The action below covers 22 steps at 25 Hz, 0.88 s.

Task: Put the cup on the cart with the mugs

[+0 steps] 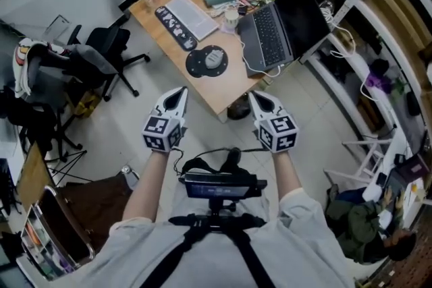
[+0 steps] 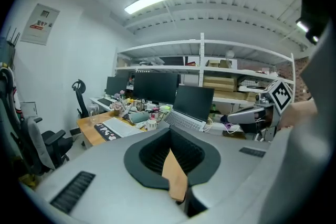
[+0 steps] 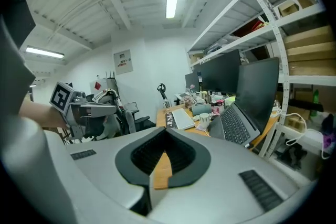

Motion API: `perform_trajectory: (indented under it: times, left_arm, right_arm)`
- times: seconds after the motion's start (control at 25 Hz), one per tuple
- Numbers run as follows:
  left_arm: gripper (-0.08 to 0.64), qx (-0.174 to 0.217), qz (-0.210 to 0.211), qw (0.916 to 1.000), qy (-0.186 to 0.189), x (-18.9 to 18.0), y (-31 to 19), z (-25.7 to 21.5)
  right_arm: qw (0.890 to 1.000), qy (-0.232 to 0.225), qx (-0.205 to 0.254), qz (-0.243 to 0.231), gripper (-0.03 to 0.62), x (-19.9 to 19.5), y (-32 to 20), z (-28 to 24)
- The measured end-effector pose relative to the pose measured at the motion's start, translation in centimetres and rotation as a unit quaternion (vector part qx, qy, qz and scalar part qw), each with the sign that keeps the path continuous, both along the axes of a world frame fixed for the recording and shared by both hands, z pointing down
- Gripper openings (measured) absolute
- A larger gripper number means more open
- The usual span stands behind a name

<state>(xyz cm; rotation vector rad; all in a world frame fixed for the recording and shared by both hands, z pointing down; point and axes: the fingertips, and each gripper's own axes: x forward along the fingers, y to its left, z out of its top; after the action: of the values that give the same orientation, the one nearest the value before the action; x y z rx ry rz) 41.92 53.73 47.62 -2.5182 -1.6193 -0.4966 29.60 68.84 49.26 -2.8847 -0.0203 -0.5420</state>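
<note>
**Head view:** the left gripper and right gripper are held side by side and apart. They are over bare floor, just short of the near corner of a wooden desk. The cup stands on the desk between a keyboard and a laptop, back from the near edge. Office chairs crowd the left, and shelves line the right.

**Left gripper view:** its jaws are pressed together with nothing held. The small white thing ahead by the laptop is probably the cup.

**Right gripper view:** its jaws are likewise clenched and empty. The cup sits just left of the laptop, with the shelf post close on the right.
</note>
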Motion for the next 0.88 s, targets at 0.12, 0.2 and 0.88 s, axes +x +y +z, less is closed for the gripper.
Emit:
perform_trajectory:
  times: [0.12,0.2,0.88]
  left_arm:
    - [0.002,0.009,0.002,0.9999,0.006,1.1,2.0,-0.3]
    - [0.002,0.011,0.006,0.9998,0.014,2.0,3.5,-0.8]
    - [0.002,0.010,0.058,0.9982,0.007,13.5,13.0,1.5]
  right_arm:
    - [1.000,0.000,-0.006,-0.013,0.002,2.3,2.0,-0.3]
    - [1.000,-0.001,-0.013,-0.019,0.002,3.9,3.3,-0.6]
    - [0.980,-0.135,-0.129,-0.069,0.182,21.8,11.4,3.8]
